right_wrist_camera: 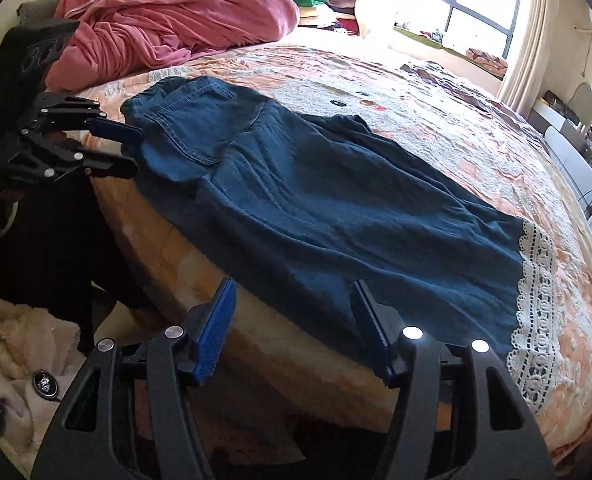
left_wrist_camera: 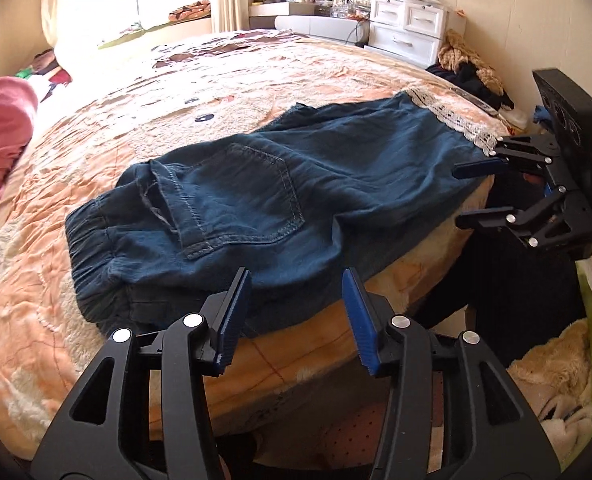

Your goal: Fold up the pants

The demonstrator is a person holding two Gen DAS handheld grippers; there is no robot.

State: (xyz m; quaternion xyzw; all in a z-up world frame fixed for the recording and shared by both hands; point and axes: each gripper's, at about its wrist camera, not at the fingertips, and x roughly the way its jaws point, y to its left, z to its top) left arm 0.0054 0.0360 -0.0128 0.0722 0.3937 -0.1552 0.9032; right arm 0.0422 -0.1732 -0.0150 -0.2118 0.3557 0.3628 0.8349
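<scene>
Dark blue pants (left_wrist_camera: 279,196) with a back pocket and white lace hems (left_wrist_camera: 452,120) lie flat along the near edge of the bed, folded lengthwise with one leg over the other. The elastic waistband (left_wrist_camera: 91,236) is at the left. My left gripper (left_wrist_camera: 296,280) is open and empty, just short of the pants' near edge by the waist. My right gripper (right_wrist_camera: 291,292) is open and empty at the near edge of the pants' leg (right_wrist_camera: 356,216), close to the lace hem (right_wrist_camera: 536,304). Each gripper shows in the other's view: the right gripper (left_wrist_camera: 462,196) and the left gripper (right_wrist_camera: 133,152).
The bed (left_wrist_camera: 95,128) has an orange patterned cover. A pink quilt (right_wrist_camera: 167,28) is heaped at its head. White drawers (left_wrist_camera: 408,28) and a clothes pile (left_wrist_camera: 468,64) stand beyond the far corner. A fluffy beige garment (right_wrist_camera: 15,344) and dark clothing are beside the bed's near edge.
</scene>
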